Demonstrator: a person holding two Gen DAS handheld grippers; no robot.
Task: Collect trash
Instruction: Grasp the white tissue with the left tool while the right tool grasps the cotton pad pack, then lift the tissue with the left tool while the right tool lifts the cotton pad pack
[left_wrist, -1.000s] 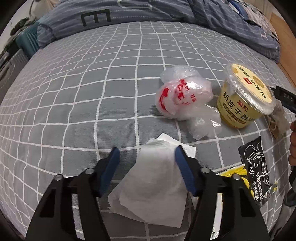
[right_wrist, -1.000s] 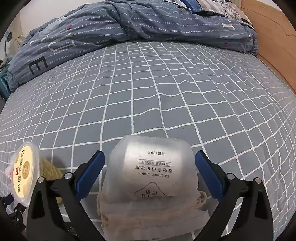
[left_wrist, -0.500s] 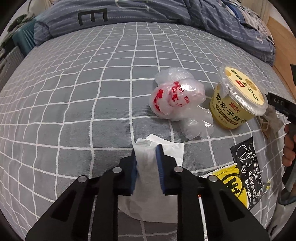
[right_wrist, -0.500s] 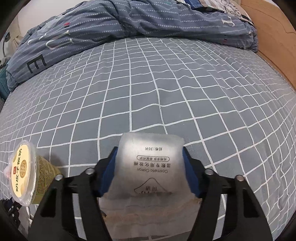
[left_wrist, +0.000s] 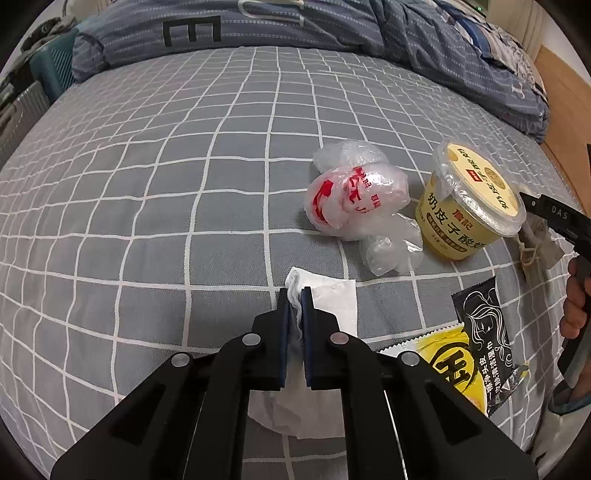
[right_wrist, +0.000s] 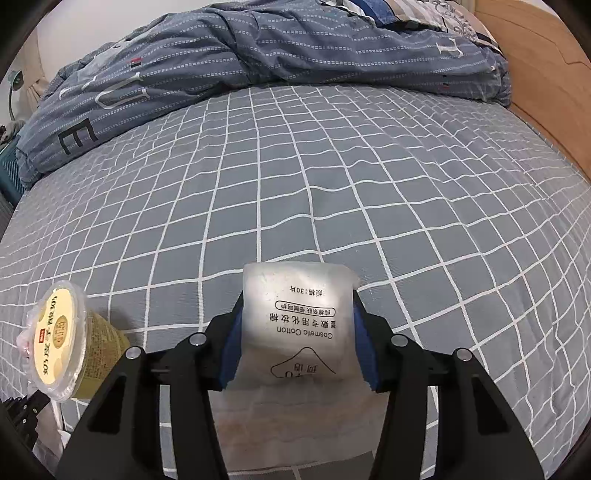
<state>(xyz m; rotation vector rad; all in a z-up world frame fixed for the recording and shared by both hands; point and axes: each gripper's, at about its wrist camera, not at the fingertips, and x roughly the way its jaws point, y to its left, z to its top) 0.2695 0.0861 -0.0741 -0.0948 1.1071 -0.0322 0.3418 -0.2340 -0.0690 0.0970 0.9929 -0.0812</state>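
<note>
Two grips set: left gripper (left_wrist: 294, 295) clenched on tissue (left_wrist: 332, 299), right gripper (right_wrist: 297, 328) closing around cotton-pad pack (right_wrist: 297, 314), both pieces directly between fingers.

pouch (right_wrist: 299, 328): "Cosmetic Cotton" | quilt (left_wrist: 258, 33): "E" | right gripper (left_wrist: 561, 218): "DAS"

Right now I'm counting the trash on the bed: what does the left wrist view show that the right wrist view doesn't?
Left wrist only: the left gripper shut on a white tissue, a crumpled plastic bag, a black sachet and a yellow wrapper.
Right wrist only: the right gripper, jaws closing on a cosmetic cotton pack.
Both: the yellow yogurt cup and the grey checked bedsheet.
</note>
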